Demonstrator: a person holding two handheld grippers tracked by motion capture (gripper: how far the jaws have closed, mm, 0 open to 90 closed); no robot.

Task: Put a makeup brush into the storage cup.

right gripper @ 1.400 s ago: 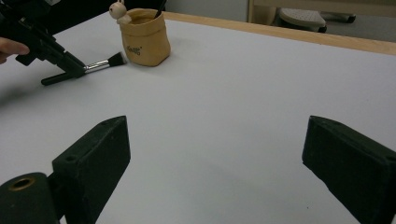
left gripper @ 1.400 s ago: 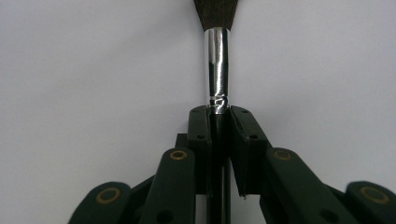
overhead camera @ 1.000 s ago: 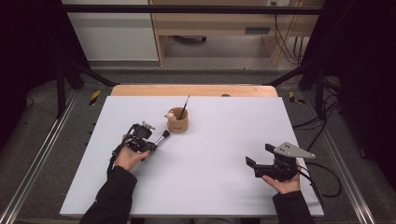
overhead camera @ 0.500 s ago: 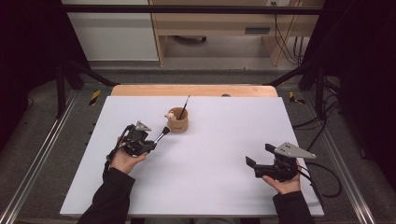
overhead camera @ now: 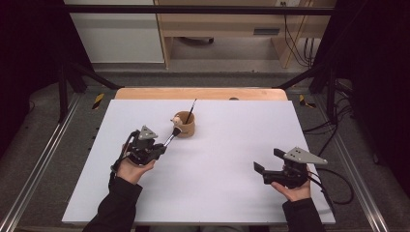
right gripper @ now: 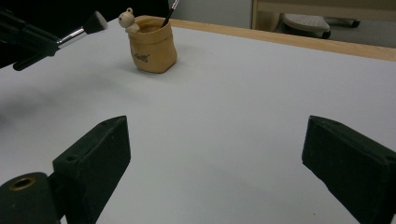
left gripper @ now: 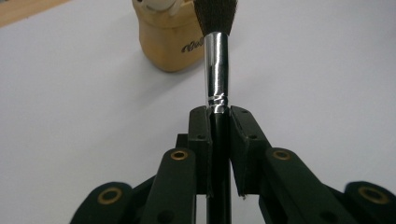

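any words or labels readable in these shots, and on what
Dark script print on the front of the tan holder: too small and blurred to read in the right gripper view.
Same print in the left gripper view: partly hidden behind the brush, unreadable.
No other text on the table or on either gripper.

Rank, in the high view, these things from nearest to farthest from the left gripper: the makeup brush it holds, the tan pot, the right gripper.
1. Makeup brush: clamped in the left gripper, bristles toward the pot.
2. Tan pot: just beyond the brush tip, up and to the right.
3. Right gripper: far across the table, near its right edge, open.
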